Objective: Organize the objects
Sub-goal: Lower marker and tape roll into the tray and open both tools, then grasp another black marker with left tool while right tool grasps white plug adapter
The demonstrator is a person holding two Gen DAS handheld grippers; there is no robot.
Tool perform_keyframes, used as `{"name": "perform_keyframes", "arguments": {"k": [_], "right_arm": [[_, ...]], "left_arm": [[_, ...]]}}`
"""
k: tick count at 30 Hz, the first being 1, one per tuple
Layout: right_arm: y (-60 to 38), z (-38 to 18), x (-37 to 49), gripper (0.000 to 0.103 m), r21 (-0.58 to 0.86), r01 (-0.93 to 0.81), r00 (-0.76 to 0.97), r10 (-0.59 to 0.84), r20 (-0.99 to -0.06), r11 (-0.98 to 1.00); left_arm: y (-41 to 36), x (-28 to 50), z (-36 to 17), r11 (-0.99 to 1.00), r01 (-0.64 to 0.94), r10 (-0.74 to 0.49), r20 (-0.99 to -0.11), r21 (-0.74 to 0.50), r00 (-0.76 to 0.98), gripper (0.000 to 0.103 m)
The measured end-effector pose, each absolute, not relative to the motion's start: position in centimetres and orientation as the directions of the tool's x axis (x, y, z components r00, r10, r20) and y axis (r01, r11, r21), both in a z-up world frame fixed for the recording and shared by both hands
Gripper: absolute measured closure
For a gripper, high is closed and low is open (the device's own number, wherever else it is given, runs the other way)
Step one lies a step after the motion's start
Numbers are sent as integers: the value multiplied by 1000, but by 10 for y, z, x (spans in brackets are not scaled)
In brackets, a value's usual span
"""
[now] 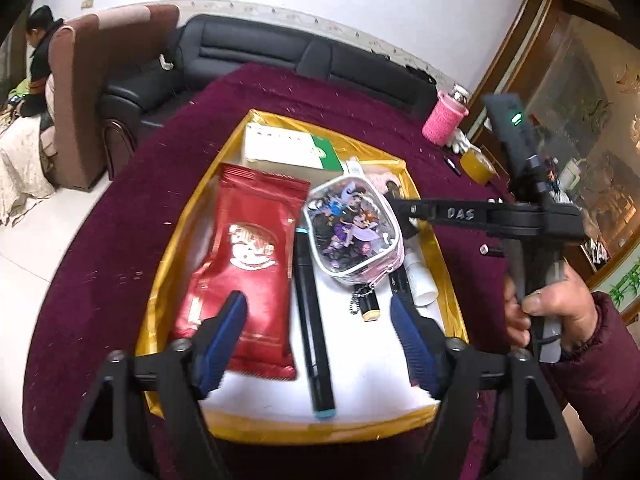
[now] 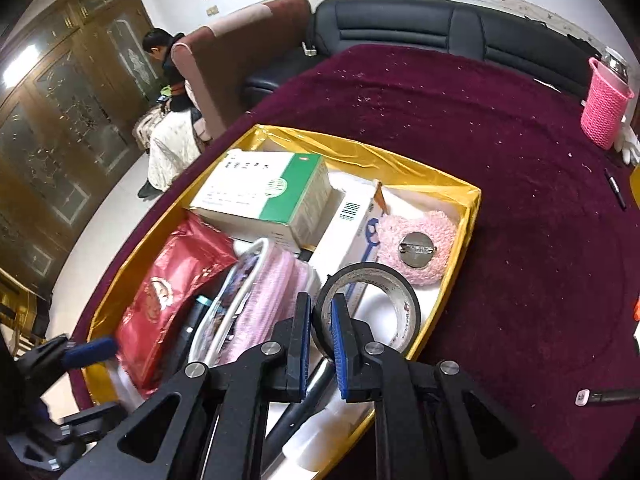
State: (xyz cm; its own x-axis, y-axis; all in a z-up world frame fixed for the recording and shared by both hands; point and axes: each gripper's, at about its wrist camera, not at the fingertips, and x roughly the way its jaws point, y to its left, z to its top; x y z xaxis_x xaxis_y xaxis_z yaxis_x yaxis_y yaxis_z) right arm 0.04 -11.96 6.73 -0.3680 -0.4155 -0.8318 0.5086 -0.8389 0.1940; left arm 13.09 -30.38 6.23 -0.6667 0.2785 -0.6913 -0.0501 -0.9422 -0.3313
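A gold box with a white floor sits on the maroon cloth. Inside lie a red packet, a black marker with teal ends, a cartoon pouch and a white-and-green carton. My left gripper hangs open over the box, its blue pads either side of the marker without touching it. My right gripper is shut on the near wall of a black tape roll, low over the box's right part. Beside the roll lie a pink fluffy piece and a white carton.
On the cloth beyond the box stand a pink knitted cup and a yellow tape roll. A pen and a small stick lie to the right. A black sofa and a seated person are behind.
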Motion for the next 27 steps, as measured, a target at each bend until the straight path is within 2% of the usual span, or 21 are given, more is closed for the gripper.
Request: {"name": "perform_keyframes", "arguments": {"k": [4, 6, 8, 9, 11, 14, 16, 22, 27], "right_arm": [[-122, 60, 1, 87, 154, 502, -369, -372, -852, -851], [-123, 63, 5, 83, 122, 499, -396, -351, -849, -858], [-120, 70, 10, 65, 117, 495, -418, -354, -837, -861], [-116, 76, 13, 59, 120, 494, -434, -364, -824, -861], [-109, 89, 20, 35, 127, 492, -467, -385, -796, -861], [-91, 109, 32, 16, 128, 484, -525, -404, -749, -866], [-73, 118, 41, 9, 109, 469, -568, -394, -722, -876], [-4, 121, 56, 6, 14, 357, -677, -269, -685, -934], [97, 117, 44, 6, 144, 159, -688, -214, -693, -977]], "left_arm": [[-317, 142, 64, -930, -30, 285, -670, -366, -685, 23], [-323, 147, 64, -921, -22, 294, -658, -389, -693, 23], [-325, 150, 64, -918, -5, 288, -656, -397, -697, 22], [-326, 152, 63, -915, 2, 287, -656, -403, -698, 21], [-328, 155, 63, -908, 10, 292, -651, -418, -700, 20], [-331, 158, 62, -903, 29, 289, -654, -430, -700, 18], [-332, 160, 62, -898, 34, 292, -654, -438, -698, 18], [-322, 163, 74, -875, -31, 359, -604, -483, -711, 18], [-267, 152, 97, -882, -195, 436, -581, -430, -687, 18]]}}
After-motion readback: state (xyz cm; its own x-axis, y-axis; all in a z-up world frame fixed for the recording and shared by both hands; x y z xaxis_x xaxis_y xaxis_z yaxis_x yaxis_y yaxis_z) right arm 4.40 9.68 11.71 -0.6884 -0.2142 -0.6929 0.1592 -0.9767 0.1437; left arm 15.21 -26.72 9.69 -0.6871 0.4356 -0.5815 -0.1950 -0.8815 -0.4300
